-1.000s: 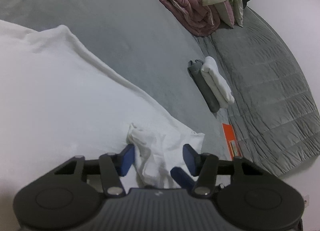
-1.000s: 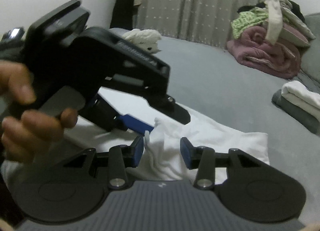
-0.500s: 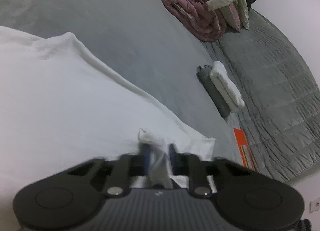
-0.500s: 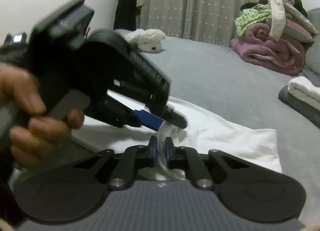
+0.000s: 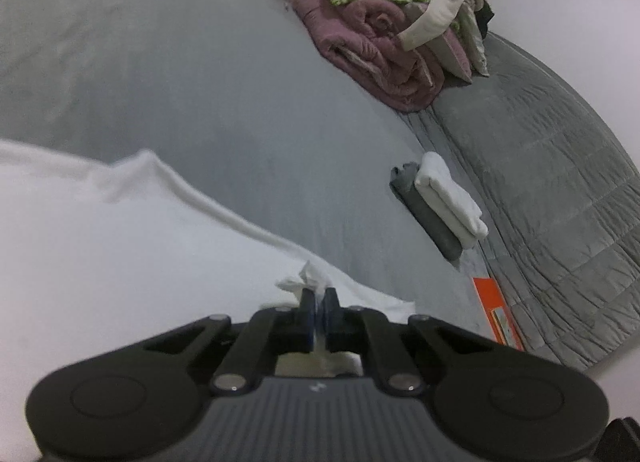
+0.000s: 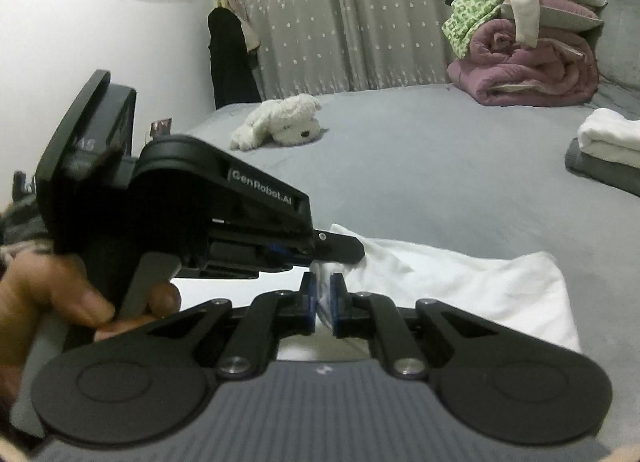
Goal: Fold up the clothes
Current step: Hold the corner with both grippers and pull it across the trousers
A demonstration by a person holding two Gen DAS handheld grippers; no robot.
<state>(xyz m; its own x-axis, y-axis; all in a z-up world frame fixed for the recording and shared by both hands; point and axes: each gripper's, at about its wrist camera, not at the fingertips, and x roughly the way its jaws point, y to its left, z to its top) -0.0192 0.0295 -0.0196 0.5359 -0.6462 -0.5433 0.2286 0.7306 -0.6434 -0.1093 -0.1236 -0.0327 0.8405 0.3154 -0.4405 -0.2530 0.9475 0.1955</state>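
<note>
Broadly, the grey bed (image 6: pixel 420 166) fills both my views, with the white garment (image 5: pixel 100 254) spread flat across its near side. At the far end sits a rolled pink quilt (image 6: pixel 532 74) with loose clothes heaped on it, and nearer lies a small folded stack (image 5: pixel 440 202), white on dark grey; a white plush dog (image 6: pixel 280 124) rests mid-bed, and an orange card (image 5: pixel 496 310) lies by the quilted grey cover (image 5: pixel 552 182). My left gripper (image 5: pixel 319 312) points slightly downward, its blue pads pressed together on a pinched tuft of the garment's edge. From the right wrist view I see that same left tool side-on, held in my left hand (image 6: pixel 72 298), fingers wrapped round its trigger, its tip at the cloth. My right gripper (image 6: pixel 322 304) sits just beside it, jaws clamped on a fold of the same white fabric, so both grips are close together on the garment's near edge
</note>
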